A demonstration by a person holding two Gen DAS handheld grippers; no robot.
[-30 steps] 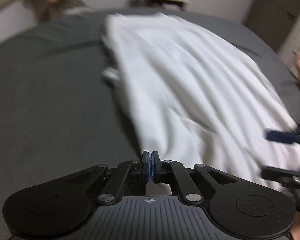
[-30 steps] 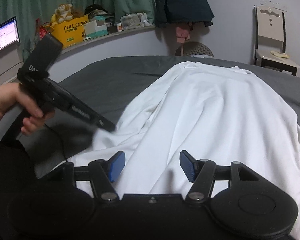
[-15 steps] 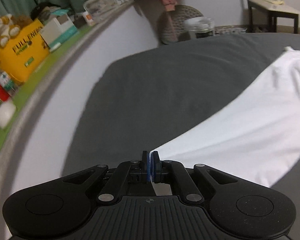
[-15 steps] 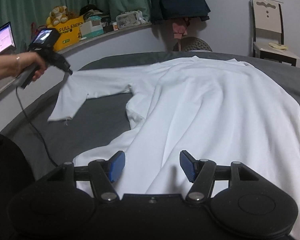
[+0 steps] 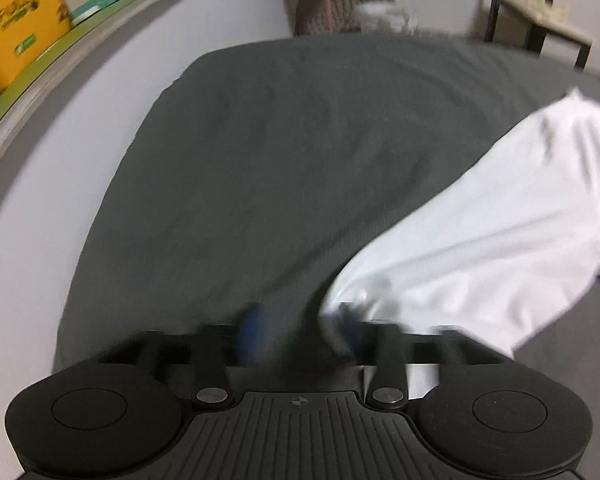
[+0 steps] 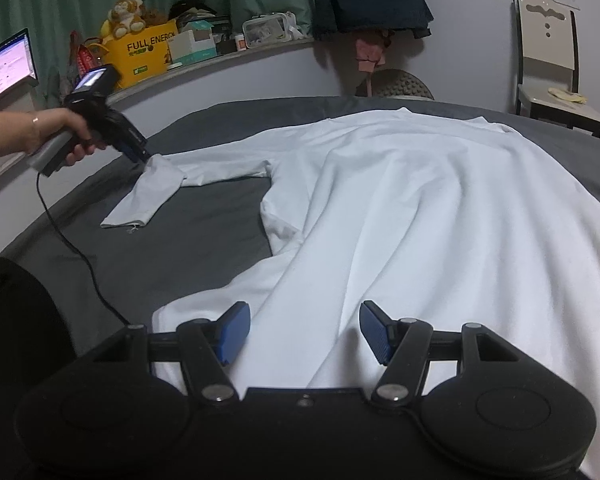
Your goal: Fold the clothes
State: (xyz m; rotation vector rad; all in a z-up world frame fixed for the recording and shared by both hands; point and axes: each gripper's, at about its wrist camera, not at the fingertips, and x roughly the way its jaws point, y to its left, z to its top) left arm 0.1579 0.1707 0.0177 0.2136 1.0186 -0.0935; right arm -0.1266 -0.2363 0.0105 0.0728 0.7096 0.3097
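Observation:
A white long-sleeved shirt (image 6: 420, 208) lies spread on the grey bed sheet (image 6: 188, 248). Its sleeve (image 6: 160, 184) stretches out to the left, with the cuff end bent back toward me. A hand holds my left gripper (image 6: 140, 156) at the bend of that sleeve. In the left wrist view the left gripper (image 5: 294, 328) is blurred and its jaws are opening. The sleeve (image 5: 480, 248) lies against the right finger and the pads no longer press it. My right gripper (image 6: 303, 320) hovers open above the shirt's near hem, gripping nothing.
A curved ledge behind the bed holds a yellow box (image 6: 144, 56) and clutter, with a laptop screen (image 6: 4, 68) at far left. A chair (image 6: 552, 60) stands at back right. The left gripper's cable (image 6: 80, 256) trails over the sheet. A dark-clothed leg (image 6: 12, 340) is at near left.
The left gripper carried the sleeve out to the left, away from the shirt's body, then its jaws went from shut to apart. The right gripper stayed still.

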